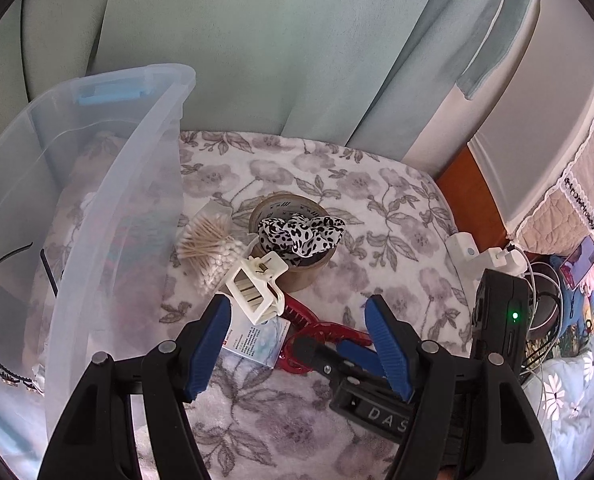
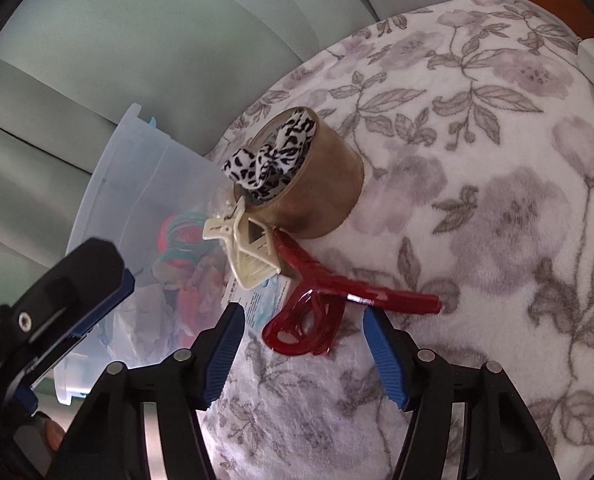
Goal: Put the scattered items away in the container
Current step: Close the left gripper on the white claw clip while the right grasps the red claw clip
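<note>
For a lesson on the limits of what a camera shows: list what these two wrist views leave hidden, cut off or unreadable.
- Small white printed box: lettering too small in both views; cream hair claw covers one corner.
- Translucent red hair clip: in the left view, right gripper hides its handles.
- Clear plastic storage bin: cloudy wall blurs colourful contents in the right view; picture edge cuts its near end.
- Brown tape roll: spotted scrunchie fills its core.
</note>
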A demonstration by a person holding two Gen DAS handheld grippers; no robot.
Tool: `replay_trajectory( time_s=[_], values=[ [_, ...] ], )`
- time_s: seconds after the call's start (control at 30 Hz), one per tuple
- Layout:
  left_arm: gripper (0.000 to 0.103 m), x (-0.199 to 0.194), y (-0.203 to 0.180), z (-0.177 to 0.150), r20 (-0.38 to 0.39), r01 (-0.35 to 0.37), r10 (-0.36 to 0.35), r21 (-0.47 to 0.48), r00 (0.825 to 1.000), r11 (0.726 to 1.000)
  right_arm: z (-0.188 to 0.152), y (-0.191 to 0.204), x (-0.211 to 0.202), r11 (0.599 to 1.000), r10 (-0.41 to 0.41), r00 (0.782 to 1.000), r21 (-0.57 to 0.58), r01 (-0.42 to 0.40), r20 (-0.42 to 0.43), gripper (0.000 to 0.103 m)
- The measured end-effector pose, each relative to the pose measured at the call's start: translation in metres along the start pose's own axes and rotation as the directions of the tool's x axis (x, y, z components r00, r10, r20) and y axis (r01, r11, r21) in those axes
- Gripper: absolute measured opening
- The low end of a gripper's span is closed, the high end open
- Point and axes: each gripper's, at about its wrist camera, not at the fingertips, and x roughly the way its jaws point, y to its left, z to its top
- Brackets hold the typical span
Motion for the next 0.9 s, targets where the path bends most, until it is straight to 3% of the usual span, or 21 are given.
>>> replay_trajectory(
  time_s=[0.33, 0.6, 0.8, 0.9],
  values=[
    [0.070, 0.027, 0.006, 0.008, -0.040, -0.015, 0.014, -0.024, 0.999, 1.000, 0.036, -0.022, -0.005, 0.995, -0.095, 0.993, -0.002, 0.095, 0.075, 0.061],
    [0.070, 0.062, 0.016, 0.011, -0.072, -0.060, 0.056, -0.056, 0.996, 0.997, 0.025, -0.016, 0.000, 0.990, -0.117, 0.991, -0.071, 0.121, 0.060, 0.061],
    [0.060, 0.080, 0.016, 0.010, -0.089, -0.082, 0.078, -0.048, 0.993, 0.995, 0.009, -0.015, -0.003, 0.991, -0.097, 0.995, -0.090, 0.100, 0.035, 0.061],
    [0.059, 0.082, 0.018, 0.010, -0.080, -0.072, 0.068, -0.049, 0.994, 0.996, 0.003, -0.013, 0.001, 0.987, -0.108, 0.994, -0.118, 0.110, 0.019, 0.061]
  ],
)
